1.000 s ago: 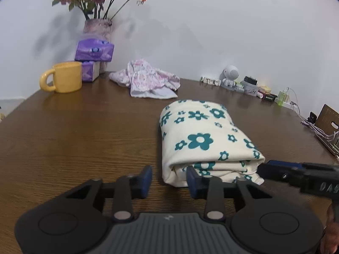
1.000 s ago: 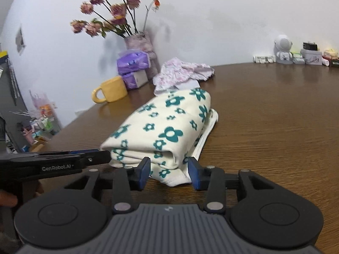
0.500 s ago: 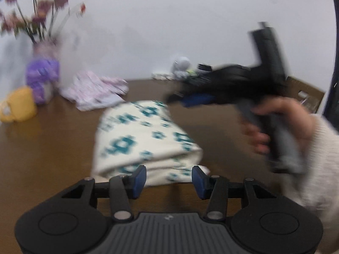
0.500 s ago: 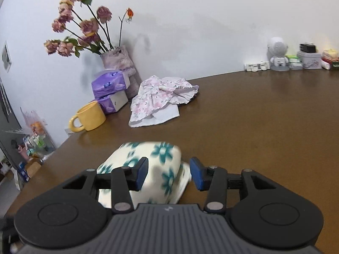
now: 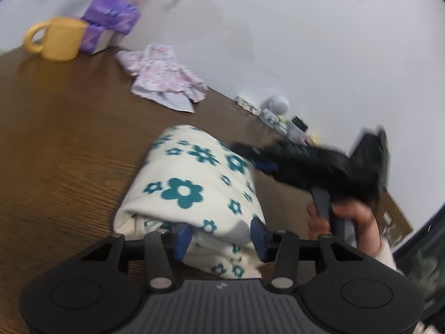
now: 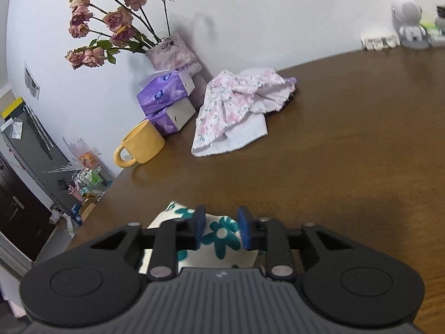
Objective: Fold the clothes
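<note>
A folded cream garment with teal flowers (image 5: 192,192) lies on the brown table (image 5: 61,139). My left gripper (image 5: 221,236) is open, its blue fingers on either side of the garment's near end. My right gripper (image 6: 221,232) is above the same garment (image 6: 219,236), its fingers open with the cloth showing between them; I cannot tell if they touch it. From the left wrist view the right gripper (image 5: 250,156) is blurred, at the garment's right side. A pink floral garment (image 6: 236,105) lies crumpled at the back.
A yellow mug (image 6: 141,144), purple tissue packs (image 6: 164,94) and a vase of dried roses (image 6: 172,53) stand at the back left. Small items and a white robot figure (image 6: 408,25) line the far wall. The table's left edge (image 6: 91,211) is close.
My left gripper has moved forward and tilted, and its fingers now straddle the garment's near end. My right gripper has gone over the garment, which now shows between its fingers.
</note>
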